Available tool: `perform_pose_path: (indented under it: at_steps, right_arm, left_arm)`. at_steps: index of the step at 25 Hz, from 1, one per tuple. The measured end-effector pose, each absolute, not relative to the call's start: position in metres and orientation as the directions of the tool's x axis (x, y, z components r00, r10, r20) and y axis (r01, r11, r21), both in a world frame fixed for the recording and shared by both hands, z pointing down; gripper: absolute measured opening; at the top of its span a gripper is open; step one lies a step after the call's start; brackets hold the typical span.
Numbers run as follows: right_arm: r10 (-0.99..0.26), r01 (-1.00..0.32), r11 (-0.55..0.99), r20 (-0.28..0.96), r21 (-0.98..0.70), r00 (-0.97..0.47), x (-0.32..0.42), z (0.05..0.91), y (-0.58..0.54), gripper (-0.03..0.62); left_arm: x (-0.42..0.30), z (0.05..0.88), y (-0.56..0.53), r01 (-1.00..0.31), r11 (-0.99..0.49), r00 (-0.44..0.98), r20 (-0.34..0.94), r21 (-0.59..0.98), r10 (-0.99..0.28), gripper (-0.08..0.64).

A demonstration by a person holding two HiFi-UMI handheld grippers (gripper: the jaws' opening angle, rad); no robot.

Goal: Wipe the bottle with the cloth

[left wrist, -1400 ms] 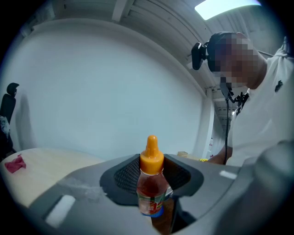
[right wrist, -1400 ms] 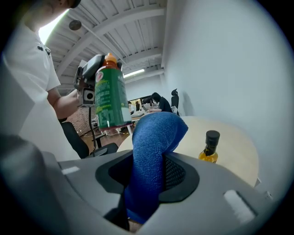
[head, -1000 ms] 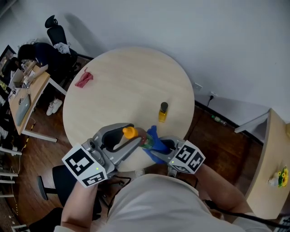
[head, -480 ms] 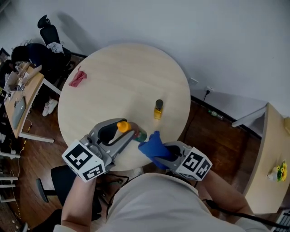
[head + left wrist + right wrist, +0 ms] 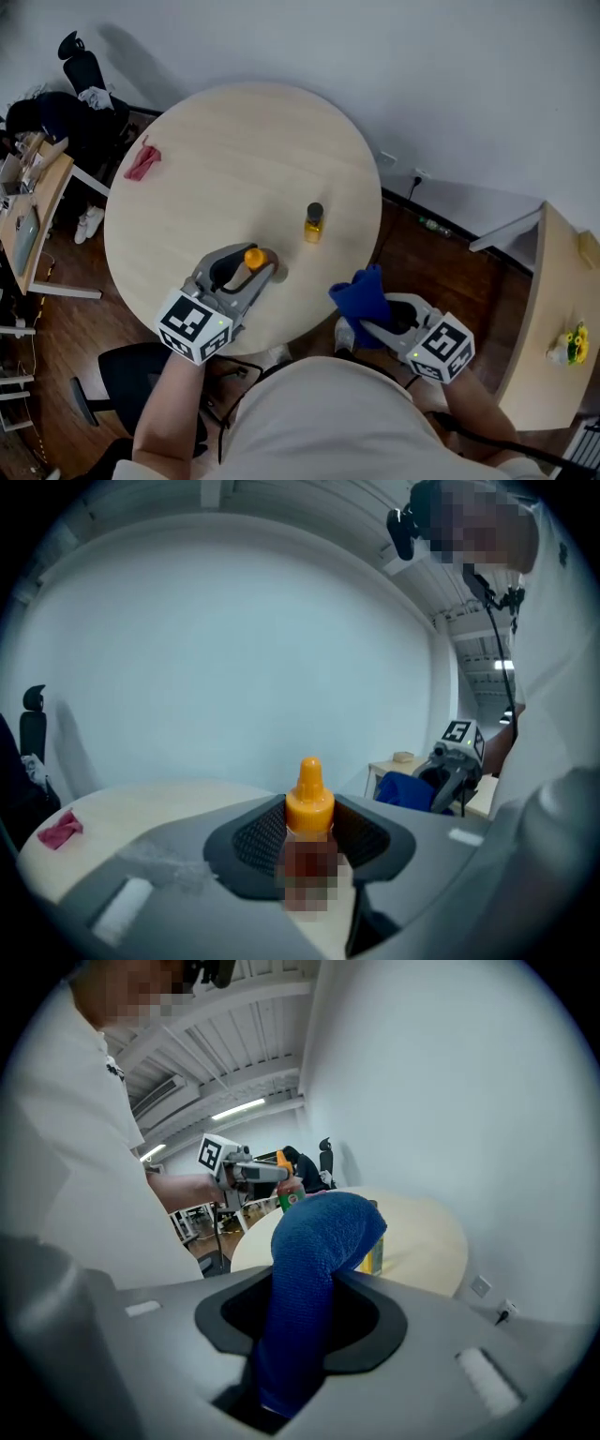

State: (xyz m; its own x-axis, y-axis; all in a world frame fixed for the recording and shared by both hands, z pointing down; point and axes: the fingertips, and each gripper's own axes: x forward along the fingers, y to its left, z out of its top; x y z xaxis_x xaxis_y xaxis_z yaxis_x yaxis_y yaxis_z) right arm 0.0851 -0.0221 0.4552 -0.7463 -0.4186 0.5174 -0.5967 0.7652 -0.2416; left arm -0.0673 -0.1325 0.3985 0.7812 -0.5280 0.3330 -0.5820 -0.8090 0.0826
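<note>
My left gripper (image 5: 255, 267) is shut on a bottle with an orange cap (image 5: 253, 257), held over the near part of the round wooden table (image 5: 225, 159). In the left gripper view the bottle (image 5: 308, 829) stands upright between the jaws. My right gripper (image 5: 375, 314) is shut on a blue cloth (image 5: 361, 294) and hangs off the table's near right edge, apart from the bottle. In the right gripper view the cloth (image 5: 314, 1269) sticks up from the jaws, and the left gripper (image 5: 267, 1174) with its bottle (image 5: 287, 1192) shows beyond it.
A small yellow bottle with a dark cap (image 5: 313, 223) stands right of the table's middle. A red cloth (image 5: 142, 161) lies at the table's far left. A desk with a laptop (image 5: 23, 225) and an office chair (image 5: 80, 66) stand to the left, another table (image 5: 553, 309) at right.
The right gripper has drawn the blue cloth away from the bottle, to the right and past the table's edge. The left gripper has stayed about where it was, still holding the bottle.
</note>
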Motion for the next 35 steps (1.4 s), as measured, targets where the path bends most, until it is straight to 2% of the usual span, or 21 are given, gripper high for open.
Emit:
perform_pose_path:
  at_steps: [8, 17, 23, 26, 35]
  right_arm:
    - [-0.511, -0.711, 0.66, 0.548, -0.244, -0.662, 0.149, 0.453, -0.014, 0.152]
    - [-0.534, -0.74, 0.631, 0.561, -0.233, -0.633, 0.191, 0.453, -0.009, 0.152]
    - [-0.503, -0.707, 0.663, 0.554, -0.246, -0.664, 0.209, 0.457, -0.012, 0.152]
    - [-0.486, -0.677, 0.691, 0.532, -0.252, -0.694, 0.215, 0.456, -0.016, 0.152]
    - [-0.422, -0.554, 0.799, 0.437, -0.235, -0.794, 0.213, 0.439, -0.034, 0.152]
  left_arm:
    - [-0.075, 0.494, -0.169, -0.726, -0.688, 0.631, 0.393, -0.006, -0.669, 0.159]
    - [-0.097, 0.555, -0.188, -0.866, -0.499, 0.446, 0.432, -0.012, -0.784, 0.16]
    - [-0.1, 0.56, -0.187, -0.895, -0.445, 0.39, 0.433, -0.028, -0.812, 0.174]
    - [-0.104, 0.552, -0.185, -0.914, -0.404, 0.347, 0.436, -0.042, -0.83, 0.246]
    - [-0.109, 0.482, -0.118, -0.948, -0.315, 0.271, 0.392, -0.051, -0.879, 0.243]
